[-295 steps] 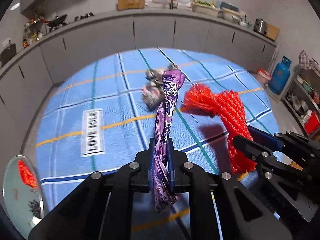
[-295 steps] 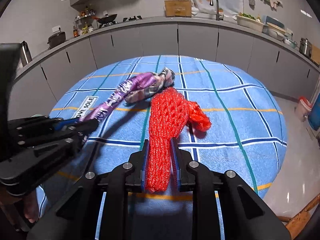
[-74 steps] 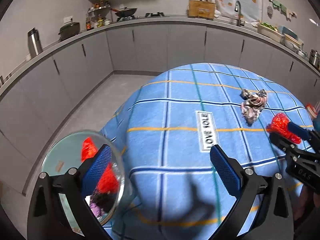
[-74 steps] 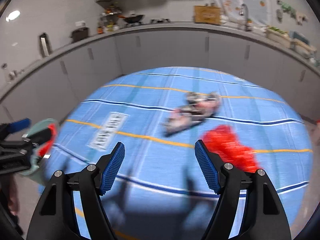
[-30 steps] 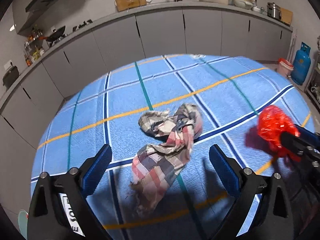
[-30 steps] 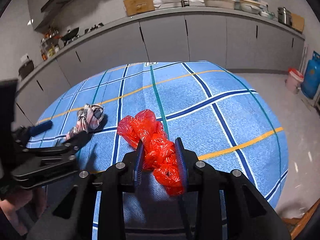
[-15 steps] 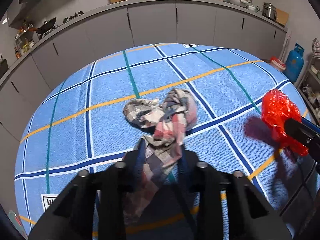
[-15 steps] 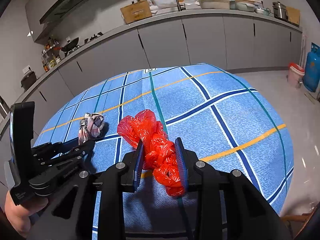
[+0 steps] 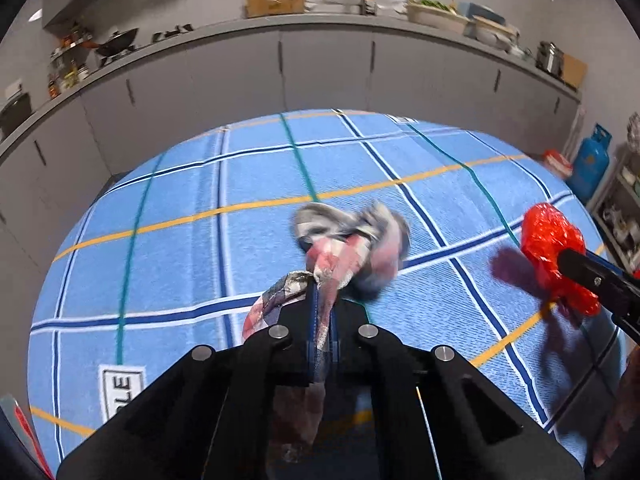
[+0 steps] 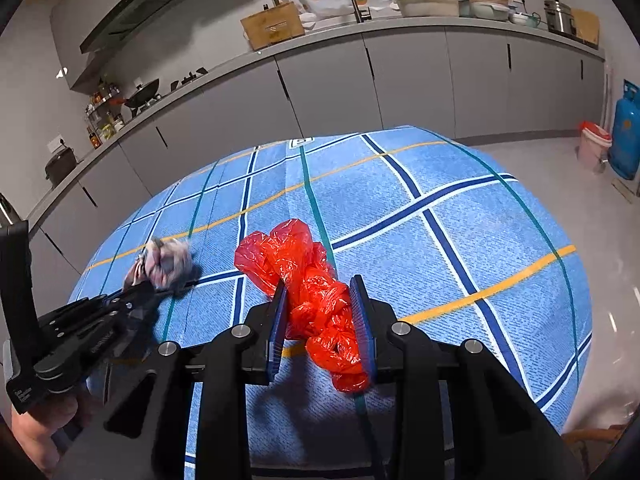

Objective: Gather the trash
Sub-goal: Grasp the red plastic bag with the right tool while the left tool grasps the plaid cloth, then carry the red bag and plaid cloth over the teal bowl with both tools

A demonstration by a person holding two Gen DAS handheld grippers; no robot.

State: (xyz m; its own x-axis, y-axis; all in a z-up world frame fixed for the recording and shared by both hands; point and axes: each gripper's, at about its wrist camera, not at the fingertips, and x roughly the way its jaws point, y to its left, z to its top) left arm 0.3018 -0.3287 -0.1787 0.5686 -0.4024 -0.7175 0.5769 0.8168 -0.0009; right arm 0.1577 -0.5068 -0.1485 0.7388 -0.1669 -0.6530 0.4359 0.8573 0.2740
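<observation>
My left gripper (image 9: pixel 321 300) is shut on a crumpled plaid cloth (image 9: pixel 352 244), which hangs blurred above the round table's blue checked cover (image 9: pixel 180 216). From the right wrist view the same cloth (image 10: pixel 166 262) shows at the left gripper's tip (image 10: pixel 138 290), at the left. My right gripper (image 10: pixel 320 292) is shut on a crumpled red plastic bag (image 10: pixel 316 288), held above the cover (image 10: pixel 460 240). In the left wrist view that bag (image 9: pixel 554 248) shows at the right edge.
Grey kitchen cabinets (image 9: pixel 320 68) curve behind the table. A blue gas cylinder (image 10: pixel 626 132) and a pink bin (image 10: pixel 594 142) stand on the floor at the right. A shelf unit (image 9: pixel 620 216) is at the far right. A white label (image 9: pixel 120 394) lies on the cover.
The left gripper's jaws went from wide open around the plaid cloth to shut on it, and the cloth has lifted off the cover. The right gripper keeps the red bag unmoved.
</observation>
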